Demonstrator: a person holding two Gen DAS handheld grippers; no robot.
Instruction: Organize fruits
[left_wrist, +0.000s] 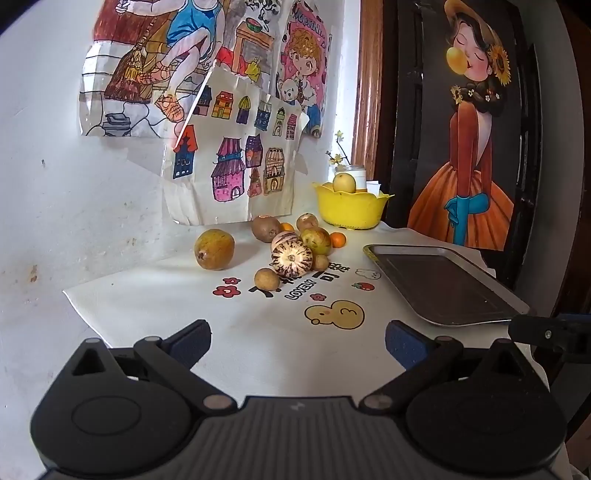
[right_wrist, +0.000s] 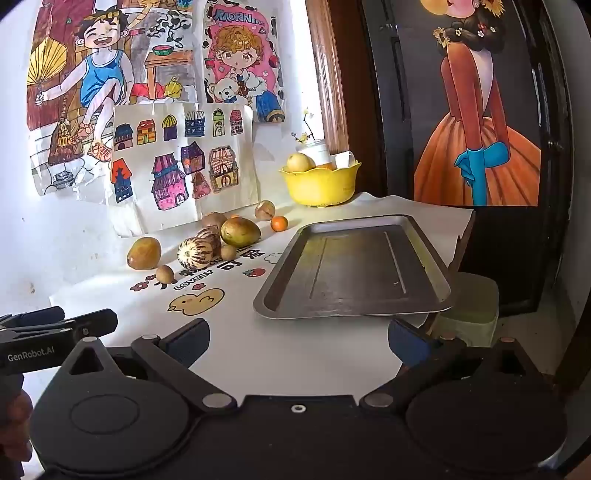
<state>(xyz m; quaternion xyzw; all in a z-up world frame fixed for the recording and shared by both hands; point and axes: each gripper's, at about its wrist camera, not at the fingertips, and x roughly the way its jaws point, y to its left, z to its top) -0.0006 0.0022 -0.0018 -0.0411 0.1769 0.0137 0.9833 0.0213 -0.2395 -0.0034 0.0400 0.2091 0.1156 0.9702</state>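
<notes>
Left wrist view, left gripper (left_wrist: 297, 341) fingers spread wide with nothing held, fruits (left_wrist: 286, 247) piled on the tabletop (left_wrist: 258, 343) near the wall, right wrist view, right gripper (right_wrist: 297, 341) fingers wide open and empty, metal tray (right_wrist: 354, 266) beside the fruits, yellow bowl (right_wrist: 319, 186) set behind

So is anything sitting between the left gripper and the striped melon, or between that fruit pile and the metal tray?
Nothing visible. Only bare printed tablecloth lies between the open left gripper and the striped melon. A small longan sits just left of that line. The metal tray is empty, with open cloth between it and the pile.
</notes>
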